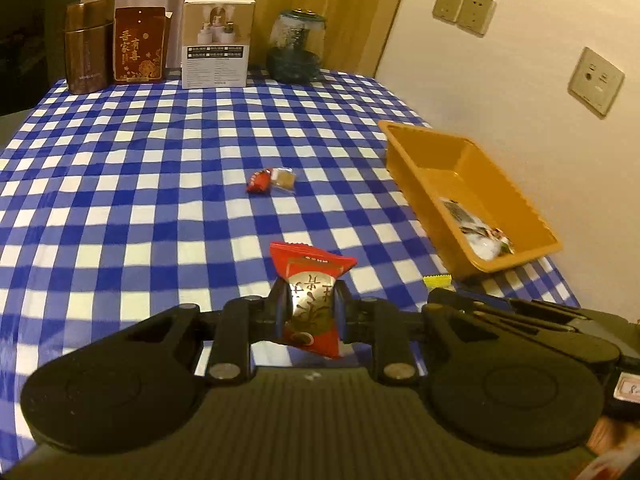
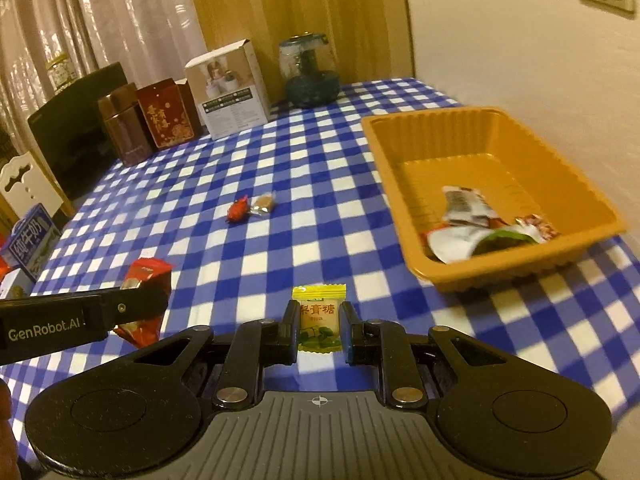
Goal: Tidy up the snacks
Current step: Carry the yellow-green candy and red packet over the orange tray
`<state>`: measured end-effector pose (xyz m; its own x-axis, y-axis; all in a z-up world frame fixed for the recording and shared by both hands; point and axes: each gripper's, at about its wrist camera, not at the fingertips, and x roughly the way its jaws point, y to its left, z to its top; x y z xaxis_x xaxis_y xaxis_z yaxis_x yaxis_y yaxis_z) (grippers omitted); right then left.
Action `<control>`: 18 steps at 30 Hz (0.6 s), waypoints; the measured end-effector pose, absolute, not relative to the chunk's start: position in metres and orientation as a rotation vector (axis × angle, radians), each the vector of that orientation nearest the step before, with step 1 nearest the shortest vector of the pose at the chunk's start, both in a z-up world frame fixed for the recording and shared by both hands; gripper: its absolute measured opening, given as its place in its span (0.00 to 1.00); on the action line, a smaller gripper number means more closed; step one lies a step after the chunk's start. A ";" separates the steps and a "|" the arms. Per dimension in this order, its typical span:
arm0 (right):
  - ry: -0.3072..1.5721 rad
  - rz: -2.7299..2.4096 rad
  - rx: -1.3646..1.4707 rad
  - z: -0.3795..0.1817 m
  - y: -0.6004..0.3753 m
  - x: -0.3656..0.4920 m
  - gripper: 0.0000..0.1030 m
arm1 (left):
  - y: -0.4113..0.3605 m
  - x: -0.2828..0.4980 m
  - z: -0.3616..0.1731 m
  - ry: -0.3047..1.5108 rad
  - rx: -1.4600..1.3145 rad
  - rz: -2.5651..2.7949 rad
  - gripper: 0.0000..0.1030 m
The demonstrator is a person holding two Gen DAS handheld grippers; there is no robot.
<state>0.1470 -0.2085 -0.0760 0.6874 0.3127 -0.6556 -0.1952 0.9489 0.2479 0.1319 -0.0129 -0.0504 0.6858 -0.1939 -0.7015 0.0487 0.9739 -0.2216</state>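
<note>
Both claws carry a wrapped snack toward the orange tray at the worktop's right edge.

The left claw (image 1: 309, 306) is clamped on a red sachet (image 1: 310, 300); the right claw (image 2: 320, 326) is clamped on a yellow candy (image 2: 320, 320). The orange tray (image 2: 404, 148) already holds a few wrappers. Two small sweets (image 1: 272, 180) lie mid-worktop, unclaimed. The risk, as I judge it: both claws converging on the tray could knock together, or a slick wrapper could slip free short of the rim. The right wrist view alone shows the left claw side-on and the milk carton (image 2: 30, 240) off the left edge; the left view shows more wall sockets (image 1: 464, 10).
</note>
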 end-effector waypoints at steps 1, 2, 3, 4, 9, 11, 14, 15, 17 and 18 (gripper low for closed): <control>0.762 0.280 0.165 -0.074 -0.211 0.143 0.20 | -0.016 0.128 -0.049 0.804 -0.188 -0.141 0.20; 0.762 0.275 0.166 -0.073 -0.214 0.139 0.20 | -0.019 0.124 -0.047 0.801 -0.183 -0.144 0.20; 0.760 0.270 0.164 -0.071 -0.217 0.135 0.20 | -0.021 0.121 -0.045 0.798 -0.179 -0.146 0.20; 0.758 0.267 0.164 -0.069 -0.219 0.132 0.20 | -0.024 0.118 -0.043 0.795 -0.175 -0.148 0.20; 0.735 0.257 0.168 -0.054 -0.230 0.118 0.20 | -0.035 0.105 -0.031 0.780 -0.158 -0.160 0.20; 0.725 0.250 0.165 -0.048 -0.234 0.114 0.20 | -0.041 0.101 -0.027 0.776 -0.152 -0.170 0.20; 0.714 0.244 0.174 -0.042 -0.241 0.107 0.20 | -0.051 0.098 -0.021 0.770 -0.136 -0.185 0.20; 0.709 0.240 0.175 -0.040 -0.244 0.105 0.20 | -0.055 0.097 -0.019 0.769 -0.133 -0.191 0.20; 0.703 0.234 0.178 -0.037 -0.248 0.102 0.20 | -0.062 0.096 -0.016 0.766 -0.126 -0.202 0.20; 0.701 0.231 0.182 -0.036 -0.251 0.101 0.20 | -0.065 0.096 -0.015 0.765 -0.124 -0.206 0.20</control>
<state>0.1013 -0.2510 -0.0359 0.7405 0.2705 -0.6152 -0.1489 0.9587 0.2423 0.0958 -0.0647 -0.0153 0.7026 -0.2295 -0.6735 0.1395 0.9726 -0.1859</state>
